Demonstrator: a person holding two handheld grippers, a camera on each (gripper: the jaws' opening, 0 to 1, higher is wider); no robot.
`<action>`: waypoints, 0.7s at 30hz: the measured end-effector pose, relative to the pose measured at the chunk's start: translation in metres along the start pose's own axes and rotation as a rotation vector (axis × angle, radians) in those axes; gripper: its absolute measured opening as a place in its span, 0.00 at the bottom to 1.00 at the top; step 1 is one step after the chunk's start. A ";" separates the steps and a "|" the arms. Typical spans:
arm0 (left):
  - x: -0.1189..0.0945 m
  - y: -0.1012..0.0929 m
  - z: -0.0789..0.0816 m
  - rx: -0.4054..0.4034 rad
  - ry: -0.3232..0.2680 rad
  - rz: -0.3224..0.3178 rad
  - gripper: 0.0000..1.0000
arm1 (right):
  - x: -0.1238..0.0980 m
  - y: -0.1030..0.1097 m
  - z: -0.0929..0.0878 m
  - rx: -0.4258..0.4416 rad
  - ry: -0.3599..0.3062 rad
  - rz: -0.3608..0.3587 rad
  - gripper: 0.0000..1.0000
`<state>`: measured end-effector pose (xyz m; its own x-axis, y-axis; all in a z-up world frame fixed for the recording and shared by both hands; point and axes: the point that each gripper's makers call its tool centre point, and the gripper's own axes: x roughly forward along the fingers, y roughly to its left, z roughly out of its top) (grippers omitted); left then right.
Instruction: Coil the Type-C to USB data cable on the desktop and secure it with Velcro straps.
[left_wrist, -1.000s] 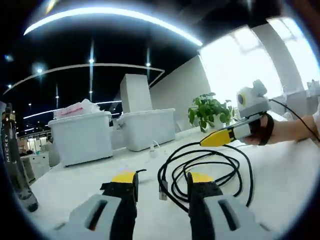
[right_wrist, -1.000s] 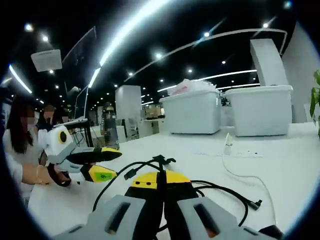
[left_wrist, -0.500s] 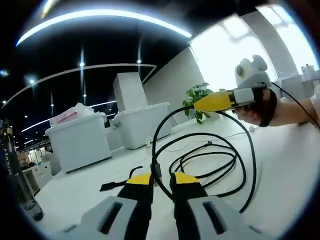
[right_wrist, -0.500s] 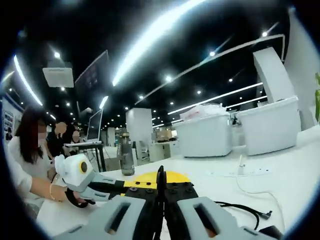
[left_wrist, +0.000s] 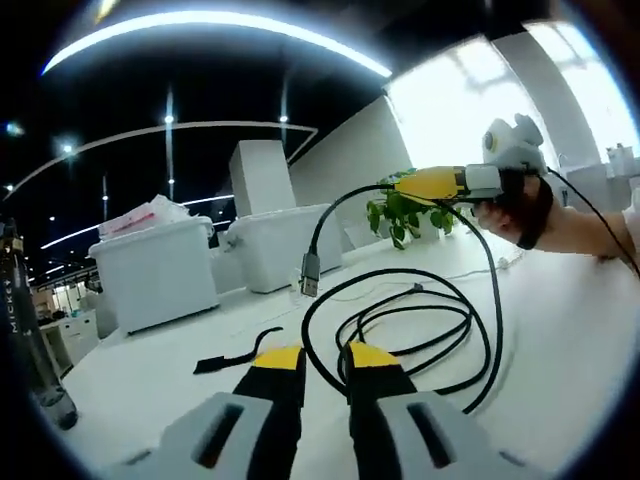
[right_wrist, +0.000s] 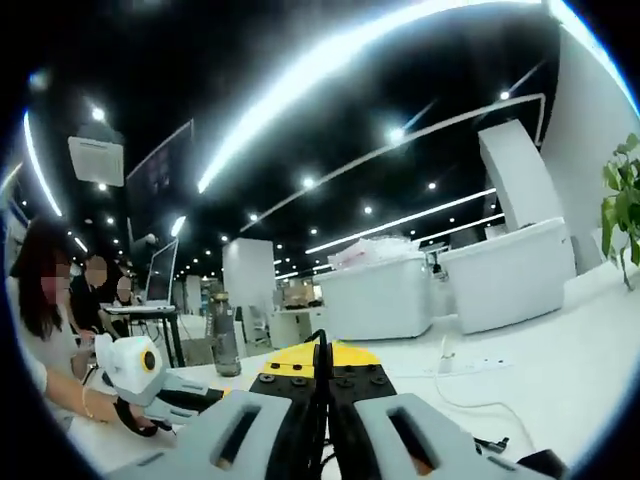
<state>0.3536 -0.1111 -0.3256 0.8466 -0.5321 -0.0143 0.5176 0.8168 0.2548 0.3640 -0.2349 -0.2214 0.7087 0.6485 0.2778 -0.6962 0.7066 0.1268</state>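
Black data cable (left_wrist: 470, 330) loops over the desktop (left_wrist: 560, 380); right gripper (left_wrist: 405, 186) pinches it, left gripper (left_wrist: 318, 352) nearly closed around it.

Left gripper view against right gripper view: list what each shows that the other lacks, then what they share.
Left gripper view: the black cable's loops on the table, its hanging plug and a black strap.
Right gripper view: people at one side and a white cord.
Both: the right gripper shut on the cable, white bins, a bottle and a plant.
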 end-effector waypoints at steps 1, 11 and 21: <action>0.000 0.001 0.000 0.026 0.004 0.008 0.22 | -0.001 0.001 0.004 -0.001 -0.012 0.000 0.02; -0.015 0.024 0.043 0.178 -0.106 0.131 0.45 | -0.002 0.010 0.011 -0.067 -0.016 0.031 0.02; -0.027 0.004 0.074 0.487 -0.195 0.141 0.36 | 0.003 0.081 -0.033 -0.222 0.141 0.276 0.02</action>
<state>0.3238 -0.1103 -0.2529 0.8410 -0.4941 0.2205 0.2442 0.7103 0.6602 0.3131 -0.1665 -0.2413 0.5174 0.8448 0.1368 -0.8325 0.5338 -0.1481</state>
